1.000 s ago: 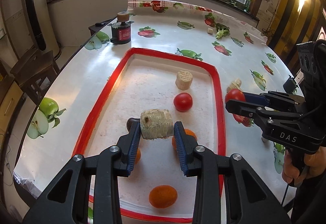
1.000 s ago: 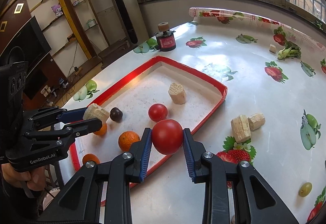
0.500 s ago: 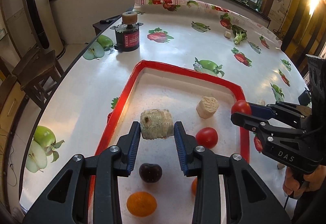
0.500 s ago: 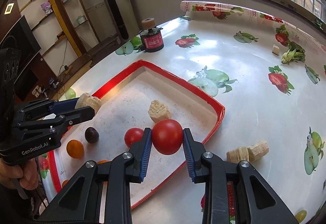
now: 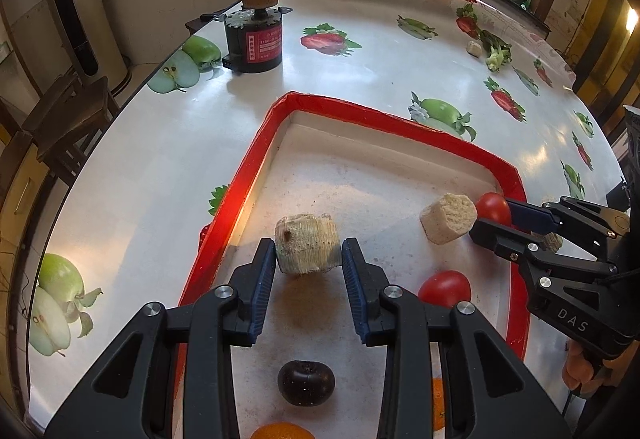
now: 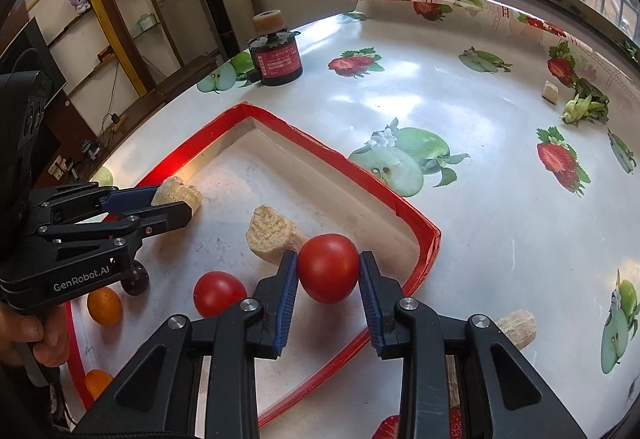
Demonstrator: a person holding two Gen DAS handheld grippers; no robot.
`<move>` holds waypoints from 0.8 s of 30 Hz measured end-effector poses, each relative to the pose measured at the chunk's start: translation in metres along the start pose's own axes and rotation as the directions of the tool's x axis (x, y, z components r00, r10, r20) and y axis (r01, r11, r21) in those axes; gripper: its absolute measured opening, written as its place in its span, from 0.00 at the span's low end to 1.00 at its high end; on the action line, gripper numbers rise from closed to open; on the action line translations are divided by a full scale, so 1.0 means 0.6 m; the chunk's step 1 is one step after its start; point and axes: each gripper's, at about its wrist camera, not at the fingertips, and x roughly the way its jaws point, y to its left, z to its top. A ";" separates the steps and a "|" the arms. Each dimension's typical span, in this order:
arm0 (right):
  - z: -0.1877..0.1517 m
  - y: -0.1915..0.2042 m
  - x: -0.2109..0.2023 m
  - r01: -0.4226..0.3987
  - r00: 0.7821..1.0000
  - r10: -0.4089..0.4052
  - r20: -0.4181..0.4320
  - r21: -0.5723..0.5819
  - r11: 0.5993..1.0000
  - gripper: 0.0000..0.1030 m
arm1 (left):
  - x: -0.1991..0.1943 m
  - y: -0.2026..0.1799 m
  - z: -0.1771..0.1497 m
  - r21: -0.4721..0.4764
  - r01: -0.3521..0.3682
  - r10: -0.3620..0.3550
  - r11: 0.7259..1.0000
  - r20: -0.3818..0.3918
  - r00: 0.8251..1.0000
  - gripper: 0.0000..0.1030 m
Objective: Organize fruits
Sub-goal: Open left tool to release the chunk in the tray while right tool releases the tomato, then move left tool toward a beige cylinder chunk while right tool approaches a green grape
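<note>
My left gripper [image 5: 308,259] is shut on a pale corn-cob chunk [image 5: 307,248], held over the left part of the red-rimmed tray [image 5: 248,175]. My right gripper [image 6: 328,275] is shut on a red tomato [image 6: 328,268], held over the tray's right part near its rim [image 6: 424,239]. In the tray lie another corn chunk [image 5: 448,217], a second tomato [image 5: 446,287], a dark plum [image 5: 306,383] and oranges [image 6: 104,305]. The left gripper also shows in the right wrist view [image 6: 176,205], and the right gripper in the left wrist view [image 5: 494,217].
A black motor with a red label [image 5: 254,39] stands at the table's far left edge. A green vegetable [image 6: 584,107] and a small chunk [image 6: 550,93] lie far right. More corn chunks [image 6: 516,327] lie on the table right of the tray. A chair [image 5: 68,115] stands left.
Both grippers have moved forward over the tray toward its far end, each still holding its item. The tray's far corner and the motor appear closer.
</note>
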 end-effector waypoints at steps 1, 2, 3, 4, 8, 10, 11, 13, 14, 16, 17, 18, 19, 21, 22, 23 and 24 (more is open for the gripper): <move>0.000 0.001 0.000 0.001 1.000 -0.001 0.001 -0.003 1.000 0.31 | 0.000 0.000 0.001 0.001 -0.003 0.003 1.000 -0.003 1.000 0.31; 0.000 0.002 0.000 0.005 1.000 -0.005 0.001 -0.005 1.000 0.31 | 0.001 0.000 0.001 -0.006 -0.003 0.003 1.000 -0.007 1.000 0.31; 0.000 0.003 0.001 0.007 1.000 -0.007 0.001 -0.004 1.000 0.32 | 0.002 0.001 0.000 -0.013 -0.009 0.009 1.000 -0.014 1.000 0.36; 0.001 0.003 0.000 0.003 1.000 -0.003 0.001 -0.002 1.000 0.35 | 0.003 0.001 0.001 -0.017 -0.025 0.024 1.000 -0.022 0.999 0.45; 0.001 0.007 -0.012 0.006 1.000 -0.006 0.021 -0.009 1.000 0.49 | -0.004 0.001 -0.010 -0.029 -0.050 0.050 0.998 -0.014 0.999 0.54; -0.001 0.009 -0.023 0.014 0.999 -0.014 0.036 -0.014 1.000 0.56 | -0.014 0.000 -0.016 -0.036 -0.049 0.049 0.998 -0.007 0.999 0.54; -0.002 0.010 -0.029 0.016 0.999 -0.015 0.041 -0.015 1.000 0.56 | -0.019 -0.002 -0.018 -0.034 -0.048 0.048 0.998 0.000 0.999 0.54; -0.005 0.009 -0.042 0.010 0.999 -0.009 0.052 -0.011 1.000 0.56 | -0.031 -0.006 -0.024 -0.030 -0.051 0.051 0.998 0.011 0.999 0.54; -0.007 0.009 -0.050 0.008 0.998 -0.008 0.060 -0.010 1.000 0.56 | -0.036 -0.009 -0.027 -0.028 -0.051 0.052 0.998 0.017 0.999 0.54; -0.013 0.009 -0.067 0.005 0.997 -0.005 0.074 -0.007 1.000 0.56 | -0.047 -0.014 -0.033 -0.029 -0.044 0.044 0.999 0.027 0.999 0.54; -0.017 0.009 -0.075 0.002 0.997 -0.002 0.081 -0.005 1.000 0.56 | -0.053 -0.016 -0.036 -0.029 -0.038 0.039 0.999 0.030 0.999 0.54; -0.021 0.009 -0.083 0.000 0.996 0.000 0.088 -0.002 1.000 0.56 | -0.058 -0.018 -0.039 -0.029 -0.033 0.034 0.999 0.035 0.999 0.54; -0.025 0.009 -0.091 0.000 0.996 0.000 0.094 0.001 1.000 0.56 | -0.064 -0.021 -0.042 -0.029 -0.029 0.030 0.999 0.039 0.999 0.54; -0.035 0.007 -0.107 -0.001 0.994 0.000 0.105 0.007 1.000 0.56 | -0.073 -0.028 -0.045 -0.024 -0.017 0.018 1.000 0.046 0.999 0.54; -0.041 0.004 -0.114 -0.003 0.994 0.001 0.109 0.012 1.000 0.56 | -0.078 -0.033 -0.047 -0.021 -0.012 0.013 1.000 0.049 0.999 0.54; -0.046 0.001 -0.122 -0.004 0.993 0.002 0.115 0.018 1.000 0.56 | -0.084 -0.038 -0.049 -0.017 -0.006 0.007 1.000 0.054 0.999 0.54; -0.052 -0.003 -0.129 -0.003 0.993 0.000 0.120 0.025 1.000 0.56 | -0.088 -0.044 -0.050 -0.011 0.002 -0.001 1.000 0.058 0.998 0.54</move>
